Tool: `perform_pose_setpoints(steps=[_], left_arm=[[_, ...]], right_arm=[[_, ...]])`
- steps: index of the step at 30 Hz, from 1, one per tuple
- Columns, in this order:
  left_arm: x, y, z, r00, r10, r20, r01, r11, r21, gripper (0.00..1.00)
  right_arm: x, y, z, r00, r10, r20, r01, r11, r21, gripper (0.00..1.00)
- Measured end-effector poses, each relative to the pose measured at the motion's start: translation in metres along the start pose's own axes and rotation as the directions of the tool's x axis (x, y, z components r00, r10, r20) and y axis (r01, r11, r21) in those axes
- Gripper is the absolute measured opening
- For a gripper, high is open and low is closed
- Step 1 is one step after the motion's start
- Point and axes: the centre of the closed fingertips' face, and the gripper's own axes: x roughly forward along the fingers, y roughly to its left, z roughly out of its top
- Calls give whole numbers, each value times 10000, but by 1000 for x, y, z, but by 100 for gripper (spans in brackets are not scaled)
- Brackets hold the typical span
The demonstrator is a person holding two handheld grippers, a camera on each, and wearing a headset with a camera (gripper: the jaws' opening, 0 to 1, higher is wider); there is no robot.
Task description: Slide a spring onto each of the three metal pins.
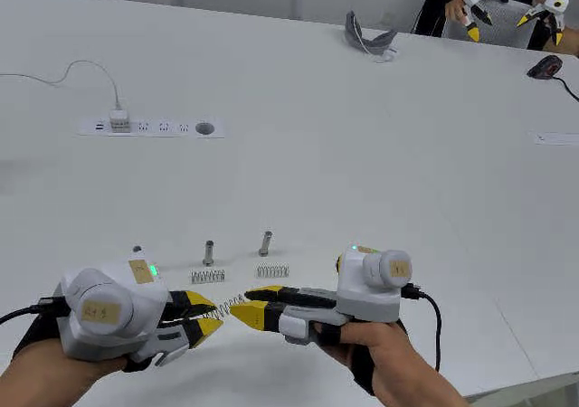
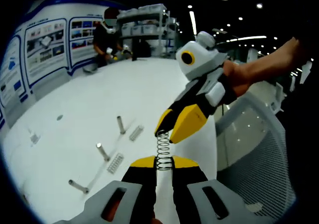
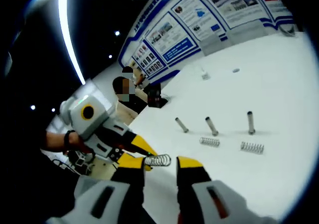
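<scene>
Three short metal pins (image 1: 137,249) (image 1: 208,251) (image 1: 265,242) stand upright in a row on the white table (image 1: 362,172). Two springs (image 1: 207,276) (image 1: 272,270) lie flat just in front of the middle and right pins. My left gripper (image 1: 206,317) is shut on one end of a third spring (image 1: 226,305), held in the air near the table's front edge. My right gripper (image 1: 246,304) faces it tip to tip. The right gripper view shows the right gripper (image 3: 162,163) open, with the free end of the held spring (image 3: 158,160) between its yellow fingertips (image 3: 192,163).
A power strip (image 1: 149,127) with a plugged cable lies at the back left. A grey object (image 1: 366,34) and a black mouse (image 1: 545,66) sit at the far right. Across the table a person (image 1: 493,0) holds grippers. The table's edge runs at the lower right.
</scene>
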Motion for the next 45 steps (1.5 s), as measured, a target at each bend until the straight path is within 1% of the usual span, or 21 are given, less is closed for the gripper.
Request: perform_pose_setpoints(steps=[3,8,14,17,19,22,24,25,27,31,34,35,37,39,40,42,43,44,45], left_arm=[[1,-1,3,10000,-45,35,45,10000,71,10],[0,-2,5,9999,-92,54,92,9999,134,10],[0,-2,4,9999,-127,49,126,9998,176,10],[0,-2,4,9999,-162,34,161,9997,196,10],[0,-2,4,9998,-193,49,192,9996,200,10],[0,-1,4,9997,-229,77,228,9996,193,10],[1,0,4,9997,-238,88,236,9996,171,10],[1,0,5,9996,-255,112,253,9996,160,10],[1,0,6,9995,-279,170,277,9995,123,10],[1,3,10,9989,-295,361,295,9996,-13,10],[2,4,13,9986,-292,443,292,9996,6,10],[2,5,14,9985,-272,475,271,9996,24,10],[1,5,16,9982,-269,531,269,9996,4,10],[0,5,17,9977,-309,601,312,9995,-44,10],[-1,6,17,9976,-331,610,335,9994,-54,10],[-1,5,17,9975,-373,606,374,9993,-16,10],[-2,5,17,9973,-407,610,407,9992,12,9],[-3,5,17,9972,-430,614,429,9991,27,9],[-3,5,17,9971,-450,621,449,9990,36,9]], right_arm=[[1,2,-1,9999,107,-54,-107,9999,28,23],[-1,3,2,9998,196,46,-197,9997,149,19],[-1,3,4,9996,266,49,-267,9993,279,16],[-1,5,7,9991,403,91,-405,9986,326,14],[-1,8,8,9987,506,12,-506,9982,321,14],[0,9,10,9982,581,-170,-578,9982,143,13],[0,12,13,9970,731,-270,-731,9973,30,13],[1,15,15,9961,804,-361,-810,9966,-137,12],[1,15,17,9956,741,-576,-767,9961,-438,12],[4,20,22,9903,800,-1136,-926,9895,-1107,12],[6,23,25,9830,806,-1652,-1092,9790,-1723,12],[6,24,26,9791,750,-1892,-1135,9728,-2018,12],[7,25,27,9737,705,-2167,-1197,9674,-2231,12],[8,26,27,9649,717,-2526,-1368,9584,-2505,12],[8,27,25,9579,693,-2787,-1482,9505,-2731,12],[9,27,24,9475,628,-3135,-1633,9381,-3056,12],[10,29,23,9389,627,-3386,-1795,9283,-3257,12],[10,30,23,9334,620,-3535,-1894,9217,-3385,12],[10,31,23,9250,597,-3752,-2036,9117,-3569,12]])
